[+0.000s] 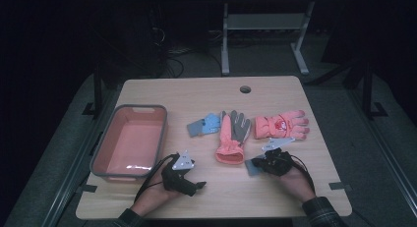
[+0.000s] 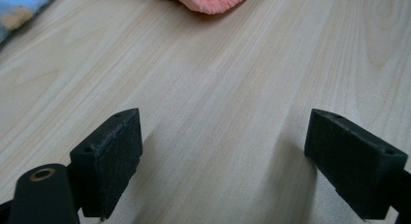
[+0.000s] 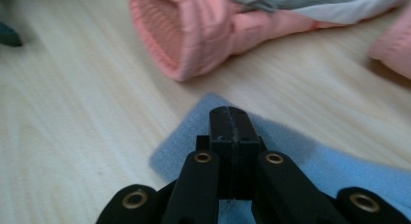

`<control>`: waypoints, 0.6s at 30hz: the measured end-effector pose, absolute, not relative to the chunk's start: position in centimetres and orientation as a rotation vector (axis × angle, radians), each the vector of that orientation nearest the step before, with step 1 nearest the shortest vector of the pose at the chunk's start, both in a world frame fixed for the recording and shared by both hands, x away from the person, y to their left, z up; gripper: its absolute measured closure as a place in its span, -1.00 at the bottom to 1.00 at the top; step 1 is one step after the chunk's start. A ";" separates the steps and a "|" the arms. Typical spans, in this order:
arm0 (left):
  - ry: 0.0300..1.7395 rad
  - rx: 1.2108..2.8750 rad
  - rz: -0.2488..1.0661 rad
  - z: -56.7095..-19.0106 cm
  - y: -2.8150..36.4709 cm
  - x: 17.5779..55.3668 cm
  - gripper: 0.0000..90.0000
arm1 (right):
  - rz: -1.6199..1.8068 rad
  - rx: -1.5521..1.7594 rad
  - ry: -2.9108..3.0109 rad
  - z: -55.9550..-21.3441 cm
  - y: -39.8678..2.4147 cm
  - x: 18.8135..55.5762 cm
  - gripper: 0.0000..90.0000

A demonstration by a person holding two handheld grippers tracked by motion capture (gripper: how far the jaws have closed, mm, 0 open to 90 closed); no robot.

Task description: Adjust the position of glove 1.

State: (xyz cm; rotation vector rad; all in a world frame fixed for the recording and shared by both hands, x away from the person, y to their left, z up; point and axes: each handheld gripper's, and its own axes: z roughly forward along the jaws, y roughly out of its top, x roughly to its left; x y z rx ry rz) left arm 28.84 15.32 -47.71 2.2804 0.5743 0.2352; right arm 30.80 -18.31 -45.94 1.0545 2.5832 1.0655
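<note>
Pinching what looked like a flat light-blue knit glove (image 3: 310, 161), my right gripper (image 3: 229, 118) dragged it binward; left gripper (image 2: 220, 158) waited, jaws wide.

1. The high view looks forward and down from above the person's side, far enough back to take in the whole worktop (image 1: 295, 97), the floor around it and a frame beyond.
2. The left gripper view rides low over the worktop (image 2: 218, 88), very near the wood, looking along its own two black jaws, which rise from the bottom edge.
3. The right gripper view sits equally close, also facing along its own jaws.
4. All three views share the salmon glove cuff (image 1: 229, 155) (image 2: 208, 0) (image 3: 169, 35) near the worktop's middle.
</note>
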 end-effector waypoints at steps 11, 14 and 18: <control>0.574 2.281 0.236 -47.7 15.3 28.8 -0.72 | 1.083 0.927 2.674 -45.8 -15.8 29.3 1.00; 0.578 2.276 0.234 -47.7 15.3 28.8 -0.72 | 1.091 0.890 2.691 -45.8 -14.9 28.9 1.00; 0.577 2.276 0.232 -47.7 15.3 28.8 -0.72 | 1.100 0.847 2.717 -45.8 -14.0 28.6 1.00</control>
